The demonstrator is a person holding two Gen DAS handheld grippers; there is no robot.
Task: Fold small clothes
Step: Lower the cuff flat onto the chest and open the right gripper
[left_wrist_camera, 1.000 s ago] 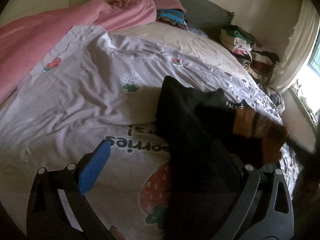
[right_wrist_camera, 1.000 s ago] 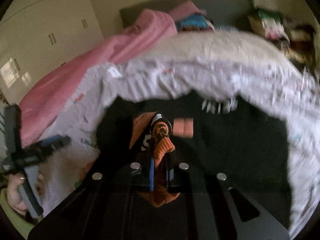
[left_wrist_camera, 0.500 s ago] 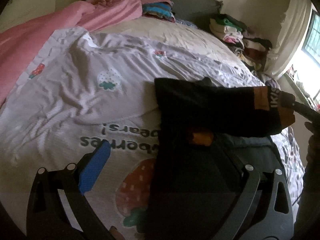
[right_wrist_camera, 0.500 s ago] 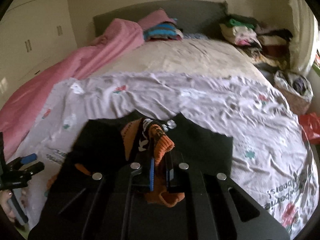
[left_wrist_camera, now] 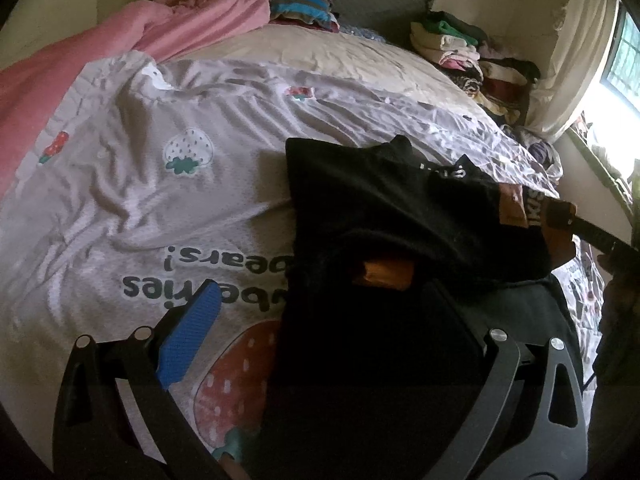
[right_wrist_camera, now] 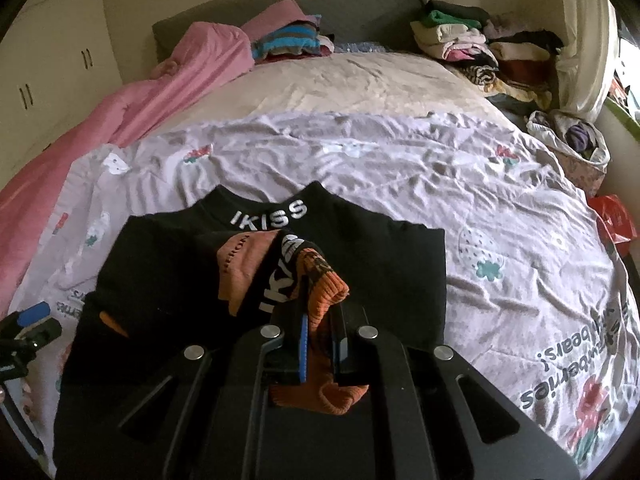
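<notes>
Since a second ago, both grippers have carried the black top across the bed and a little lower, and the right wrist view, blurred then, is sharp. Right gripper (right_wrist_camera: pixel 320 344): its jaws are pressed narrow on the orange ribbed cuff (right_wrist_camera: pixel 326 292) of the black top (right_wrist_camera: pixel 168 264), with a sleeve band of white lettering bunched just above the pads. Left gripper (left_wrist_camera: pixel 320 320): its blue-padded finger (left_wrist_camera: pixel 188 336) stands clear on one side while the other finger sits under dark cloth, so the jaws stand wide apart; whether they hold anything cannot be told. From the right wrist view the top lies spread on the pale strawberry-print sheet (right_wrist_camera: pixel 400 160), its collar reading "IKISS" toward the headboard, with the gripped sleeve drawn across its front. Farther out, a pink blanket (right_wrist_camera: pixel 132 120) runs along the bed's left side, folded striped clothes (right_wrist_camera: pixel 286 42) lie by the grey headboard (right_wrist_camera: pixel 360 4), and a pile of clothes (right_wrist_camera: pixel 480 48) fills the far right corner.
</notes>
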